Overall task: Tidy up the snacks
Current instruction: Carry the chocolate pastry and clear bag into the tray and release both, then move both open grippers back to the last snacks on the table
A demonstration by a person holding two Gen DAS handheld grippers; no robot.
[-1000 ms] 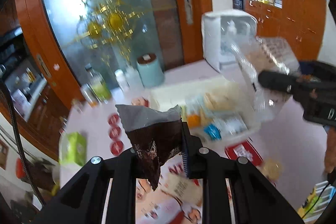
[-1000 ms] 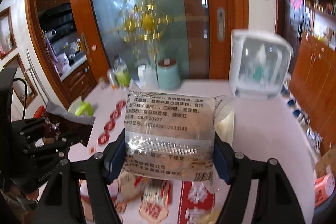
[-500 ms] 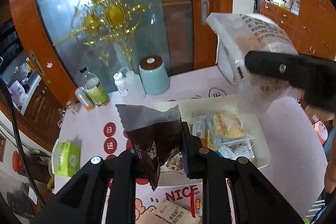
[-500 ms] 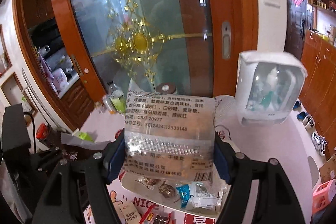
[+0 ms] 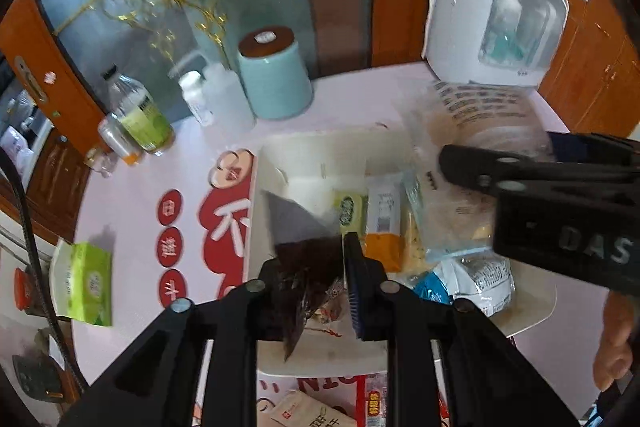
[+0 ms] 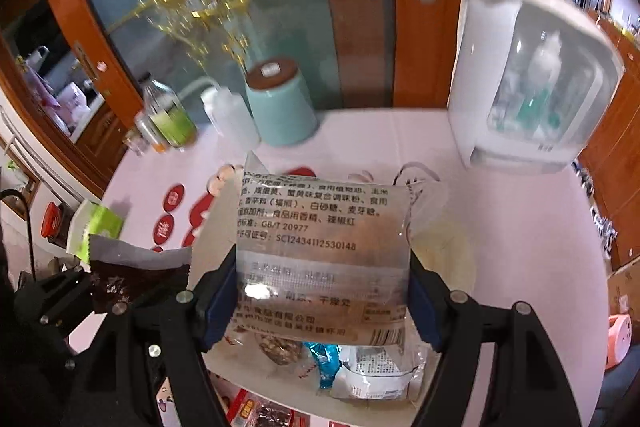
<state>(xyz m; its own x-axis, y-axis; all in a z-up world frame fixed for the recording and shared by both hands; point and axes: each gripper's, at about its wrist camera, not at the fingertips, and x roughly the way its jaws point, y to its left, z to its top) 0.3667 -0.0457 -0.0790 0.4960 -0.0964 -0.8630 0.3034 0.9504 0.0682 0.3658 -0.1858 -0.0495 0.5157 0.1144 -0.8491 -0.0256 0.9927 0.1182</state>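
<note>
Looking along the left gripper (image 5: pixel 316 281), a dark brown snack packet (image 5: pixel 306 267) sits between the fingers, whose jaws are opening; the left pad seems to have let go while the packet still leans on it, over the near left part of a white tray (image 5: pixel 320 155). The right gripper (image 5: pixel 520 171) crosses in front from the right with a clear printed snack bag (image 5: pixel 480 111), blocking the tray's far right corner. Lying in the tray are a green-labelled sachet (image 5: pixel 352 211), an orange-and-white packet (image 5: pixel 382 223) and a blue-and-white packet (image 5: pixel 472 279). Behind the tray on the pink table (image 5: pixel 128 195) stand a mint canister with a brown lid (image 5: pixel 276 79), a white squeeze bottle (image 5: pixel 220 99), a green-labelled bottle (image 5: pixel 140 115) and a white cabinet with a clear door (image 5: pixel 492 19); a green tissue pack (image 5: pixel 82 283) lies at the left. From the right wrist, the clear bag (image 6: pixel 320 259) fills the space between the blue pads, pressed on both sides though the jaws are opening, and hides most of the tray (image 6: pixel 444 251) below. Beneath it show a blue wrapper (image 6: pixel 326 363) and a white printed packet (image 6: pixel 380 371). The left gripper (image 6: pixel 132 291) with its brown packet (image 6: pixel 136 271) hangs at the left.
</note>
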